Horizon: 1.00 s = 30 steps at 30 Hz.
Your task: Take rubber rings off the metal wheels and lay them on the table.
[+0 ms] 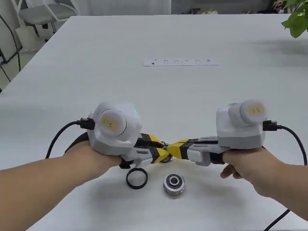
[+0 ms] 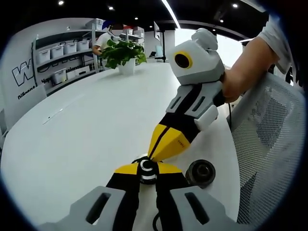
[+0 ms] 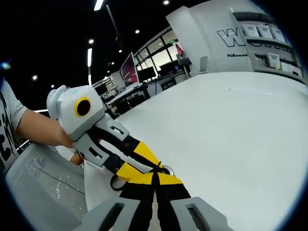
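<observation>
My left gripper (image 1: 161, 154) and right gripper (image 1: 172, 149) meet tip to tip just above the white table (image 1: 159, 96). In the left gripper view my left gripper (image 2: 146, 169) is shut on a small metal wheel (image 2: 146, 172) with a black rubber ring around it. The right gripper (image 3: 156, 174) is shut, its yellow tips pinching that ring (image 2: 143, 158) at the wheel's top edge. One loose black rubber ring (image 1: 136, 178) lies on the table below the left gripper. A bare metal wheel (image 1: 173, 184) sits beside it, also seen as the wheel (image 2: 200, 173) to the right of my jaws.
A white power strip (image 1: 180, 62) lies mid-table further back. A green plant (image 1: 297, 20) stands at the far right corner, a chair (image 1: 42, 13) beyond the far left edge. Cables trail from both grippers toward the near edge. A mesh chair (image 2: 269, 144) is close behind.
</observation>
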Tool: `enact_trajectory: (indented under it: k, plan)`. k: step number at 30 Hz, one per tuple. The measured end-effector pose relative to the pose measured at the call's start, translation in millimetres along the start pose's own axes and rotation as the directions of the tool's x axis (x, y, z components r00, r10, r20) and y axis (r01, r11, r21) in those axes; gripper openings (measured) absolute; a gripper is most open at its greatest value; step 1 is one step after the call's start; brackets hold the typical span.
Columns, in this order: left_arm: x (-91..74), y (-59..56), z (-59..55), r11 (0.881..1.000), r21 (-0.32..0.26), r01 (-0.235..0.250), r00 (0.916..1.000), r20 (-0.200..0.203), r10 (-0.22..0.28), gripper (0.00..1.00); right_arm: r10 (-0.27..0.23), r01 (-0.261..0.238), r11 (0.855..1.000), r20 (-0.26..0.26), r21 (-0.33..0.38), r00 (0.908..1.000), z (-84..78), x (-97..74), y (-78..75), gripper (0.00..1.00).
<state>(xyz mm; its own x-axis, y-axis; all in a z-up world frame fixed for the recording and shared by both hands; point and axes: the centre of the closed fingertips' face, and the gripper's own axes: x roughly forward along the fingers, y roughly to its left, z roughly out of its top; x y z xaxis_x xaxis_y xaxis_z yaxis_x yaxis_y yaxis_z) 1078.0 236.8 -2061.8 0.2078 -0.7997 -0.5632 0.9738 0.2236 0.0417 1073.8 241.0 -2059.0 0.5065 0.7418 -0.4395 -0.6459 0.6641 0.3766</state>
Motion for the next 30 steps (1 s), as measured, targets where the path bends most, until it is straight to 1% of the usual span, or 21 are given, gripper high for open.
enact_trajectory:
  k: [3, 9, 13, 16, 19, 23, 28, 30]
  plan:
    - [-0.2, -0.1, 0.1, 1.0, -0.002, -0.001, 1.0, 0.001, 0.001, 0.07, -0.01, 0.011, 1.0, -0.006, 0.006, 0.9999, -3.7, -2.0, -2.9, 0.0]
    - [-0.2, -0.4, 0.3, 1.0, -0.015, -0.003, 1.0, -0.003, 0.003, 0.07, -0.014, 0.014, 1.0, 0.0, 0.024, 0.9999, -0.8, -5.2, -3.8, 0.0]
    - [0.3, -0.9, 0.3, 1.0, -0.027, 0.003, 0.9998, -0.018, -0.003, 0.07, -0.009, 0.009, 0.999, 0.0, 0.036, 1.0, -0.1, -5.7, -1.7, 0.0]
    - [0.3, -1.6, 0.3, 1.0, -0.022, 0.012, 0.9995, -0.029, -0.013, 0.08, -0.002, 0.002, 0.999, -0.003, 0.043, 1.0, 1.0, -6.2, -1.8, 0.0]
    - [-0.7, -4.8, 0.9, 1.0, -0.015, 0.023, 0.9989, -0.041, -0.023, 0.12, -0.001, 0.001, 0.999, 0.001, 0.048, 1.0, 2.8, -7.2, -1.7, 0.0]
    - [-4.8, -7.3, 7.5, 0.999, -0.019, 0.037, 0.999, -0.023, -0.038, 0.15, 0.001, -0.002, 0.999, 0.009, 0.053, 1.0, 6.2, -9.0, -1.7, 0.0]
    - [-13.4, -9.6, 9.0, 0.999, -0.006, 0.049, 0.9986, -0.021, -0.049, 0.16, 0.019, -0.02, 0.998, 0.014, 0.062, 0.9997, 7.4, -9.4, 3.0, 0.0]
    - [-18.7, -9.4, 11.8, 0.999, 0.0, 0.046, 0.9989, -0.005, -0.046, 0.21, 0.026, -0.027, 0.998, 0.017, 0.063, 0.9995, 9.2, -10.2, 5.6, 0.0]
